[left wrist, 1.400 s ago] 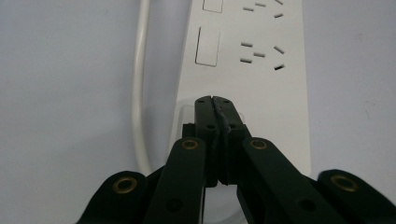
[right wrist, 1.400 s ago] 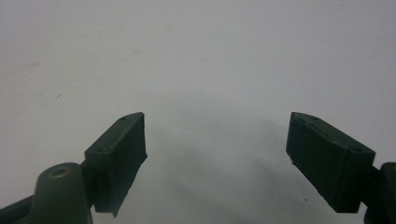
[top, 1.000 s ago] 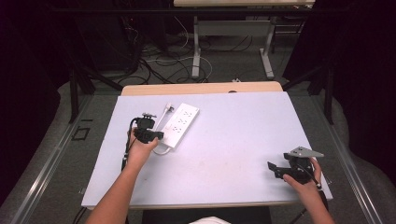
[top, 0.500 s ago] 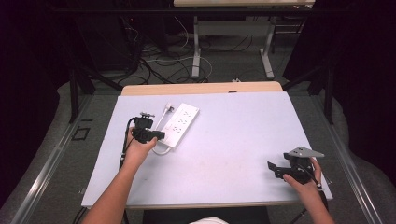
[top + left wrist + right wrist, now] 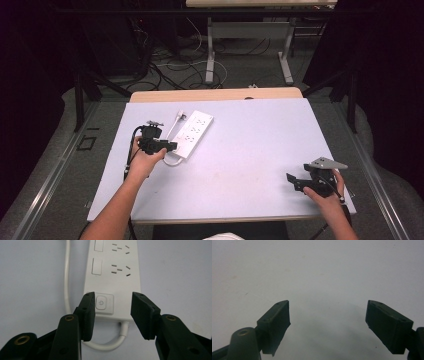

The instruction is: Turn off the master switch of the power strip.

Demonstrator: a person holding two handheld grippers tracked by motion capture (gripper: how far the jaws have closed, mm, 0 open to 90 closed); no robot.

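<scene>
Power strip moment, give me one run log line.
left gripper: open, jaws astride switch end of power strip | right gripper: open, over bare table | strip: flat, not gripped

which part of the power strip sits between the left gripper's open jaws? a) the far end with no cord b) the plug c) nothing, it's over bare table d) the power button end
d: in the left gripper view the left gripper has its jaws spread open either side of the power strip end bearing the power button, where the cord comes out.

Your high view looks forward and down on the table; your left gripper view closes on the same power strip.
</scene>
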